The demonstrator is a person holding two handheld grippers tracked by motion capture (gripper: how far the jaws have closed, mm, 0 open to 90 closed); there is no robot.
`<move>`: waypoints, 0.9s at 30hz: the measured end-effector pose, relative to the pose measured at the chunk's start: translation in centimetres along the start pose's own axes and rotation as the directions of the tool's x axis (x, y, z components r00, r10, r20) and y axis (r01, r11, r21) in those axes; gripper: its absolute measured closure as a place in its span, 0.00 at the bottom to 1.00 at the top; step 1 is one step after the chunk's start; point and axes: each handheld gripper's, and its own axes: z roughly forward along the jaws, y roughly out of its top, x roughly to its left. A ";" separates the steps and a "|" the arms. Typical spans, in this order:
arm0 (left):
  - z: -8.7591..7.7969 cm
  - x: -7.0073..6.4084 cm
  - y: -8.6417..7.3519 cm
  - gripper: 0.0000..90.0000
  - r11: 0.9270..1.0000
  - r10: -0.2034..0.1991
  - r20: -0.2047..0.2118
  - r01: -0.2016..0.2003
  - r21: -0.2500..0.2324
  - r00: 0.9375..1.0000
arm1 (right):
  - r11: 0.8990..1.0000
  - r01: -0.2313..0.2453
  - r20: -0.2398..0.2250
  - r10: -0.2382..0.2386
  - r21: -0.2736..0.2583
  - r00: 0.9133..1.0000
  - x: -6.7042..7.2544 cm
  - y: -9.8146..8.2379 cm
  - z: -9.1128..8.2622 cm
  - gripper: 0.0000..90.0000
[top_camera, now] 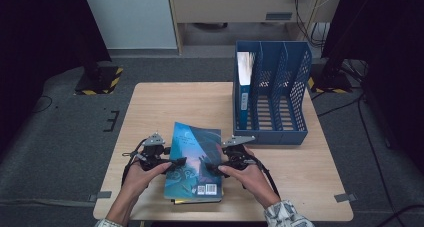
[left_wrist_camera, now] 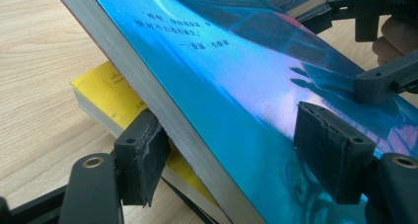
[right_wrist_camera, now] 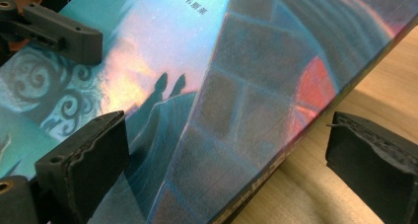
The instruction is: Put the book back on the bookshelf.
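High view shows two hands at the near edge of the table [top_camera: 150, 99], each with a gripper, and between them a blue book [top_camera: 195, 159] that lies on a yellow book [top_camera: 192, 201]. The left gripper [top_camera: 175, 163] is at the left edge of the blue book, and the right gripper [top_camera: 214, 168] is at its right edge. In the left gripper view, the blue book [left_wrist_camera: 236, 91] is tilted, with its page edge raised off the yellow book [left_wrist_camera: 111, 93]; one pad [left_wrist_camera: 143, 157] sits under this edge and touches it, the other pad [left_wrist_camera: 328, 147] lies on the glossy cover, so the jaws are about half closed and hold the blue book. In the right gripper view, one pad [right_wrist_camera: 86, 152] rests on the cover [right_wrist_camera: 222, 86], but the other pad [right_wrist_camera: 372, 155] stands apart from the spine, above the wood, so this gripper is open around the edge and not pressing. Farther back, on the right side of the table, a blue file rack [top_camera: 272, 94] stands upright, with one book [top_camera: 244, 82] standing in its left compartment.
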 end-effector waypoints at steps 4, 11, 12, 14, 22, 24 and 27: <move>0.0 0.1 0.0 0.33 1.000 0.007 0.003 -0.007 -0.002 1.000 | 1.000 -0.015 -0.024 0.015 0.002 1.000 -0.3 -0.1 0.2 0.03; 0.1 0.1 0.0 0.33 1.000 0.015 0.004 -0.014 -0.006 1.000 | 0.998 -0.055 -0.056 0.055 -0.001 0.997 -0.6 -0.2 0.7 0.01; 0.1 0.1 0.0 0.33 1.000 0.015 0.002 -0.015 -0.005 1.000 | 0.998 -0.055 -0.064 0.055 -0.001 0.996 -0.7 -0.2 0.8 0.01; 0.1 0.0 0.0 0.33 1.000 0.014 0.001 -0.014 -0.006 1.000 | 0.998 -0.063 -0.066 0.063 0.002 0.996 -0.6 -0.1 1.0 0.01; 0.0 0.2 0.0 0.33 1.000 0.020 0.007 -0.020 -0.004 1.000 | 0.997 -0.071 -0.053 0.072 0.007 0.996 -0.3 0.3 1.0 0.05; -0.1 0.2 0.1 0.34 1.000 0.022 0.008 -0.022 -0.005 1.000 | 0.998 -0.068 -0.032 0.068 -0.001 0.997 -0.1 0.5 0.8 0.09; -0.4 0.3 0.1 0.35 1.000 0.012 0.006 -0.012 -0.023 1.000 | 0.998 -0.054 -0.016 0.054 -0.010 0.998 0.2 0.8 0.6 0.12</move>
